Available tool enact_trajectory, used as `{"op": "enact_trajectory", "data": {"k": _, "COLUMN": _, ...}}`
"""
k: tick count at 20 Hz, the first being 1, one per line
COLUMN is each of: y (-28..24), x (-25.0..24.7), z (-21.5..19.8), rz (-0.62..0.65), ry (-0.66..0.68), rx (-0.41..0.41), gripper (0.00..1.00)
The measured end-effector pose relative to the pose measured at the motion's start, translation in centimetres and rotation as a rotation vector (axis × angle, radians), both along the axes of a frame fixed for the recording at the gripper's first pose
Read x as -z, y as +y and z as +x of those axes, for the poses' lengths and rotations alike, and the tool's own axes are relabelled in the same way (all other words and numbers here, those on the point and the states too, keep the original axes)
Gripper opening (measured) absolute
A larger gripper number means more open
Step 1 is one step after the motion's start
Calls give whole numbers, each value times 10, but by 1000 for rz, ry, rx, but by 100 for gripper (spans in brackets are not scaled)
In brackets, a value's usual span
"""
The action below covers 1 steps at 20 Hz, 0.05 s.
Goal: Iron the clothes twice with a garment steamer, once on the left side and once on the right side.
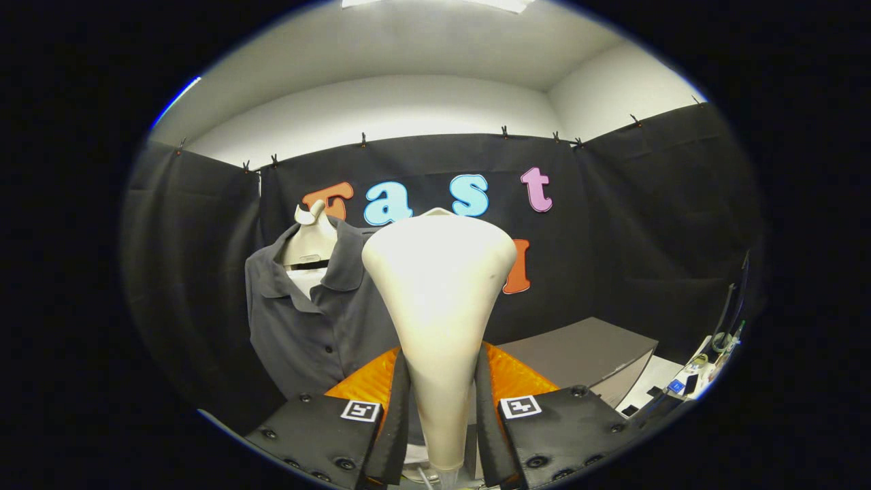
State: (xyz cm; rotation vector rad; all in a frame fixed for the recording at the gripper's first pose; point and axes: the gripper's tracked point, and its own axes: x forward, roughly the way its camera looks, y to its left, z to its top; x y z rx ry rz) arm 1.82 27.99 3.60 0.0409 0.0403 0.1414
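Observation:
A cream garment steamer (441, 292) stands upright between my fingers, its wide head up and its narrow neck down. My gripper (441, 408) is shut on that neck, one finger on each side. A dark grey collared shirt (309, 327) hangs on a pale mannequin torso (311, 241) beyond the fingers and to the left of the steamer. The steamer head hides the shirt's right side. I cannot tell whether the head touches the shirt.
A grey box or table (585, 354) stands beyond the fingers to the right. Past it a white surface holds small items and cables (708, 361). Black cloth walls close the booth behind the shirt and on both sides.

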Motion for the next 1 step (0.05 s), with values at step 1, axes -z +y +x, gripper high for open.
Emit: {"op": "enact_trajectory", "data": {"k": 1, "y": 1, "x": 1, "z": 2, "rz": 0, "ry": 4, "rx": -2, "gripper": 50}}
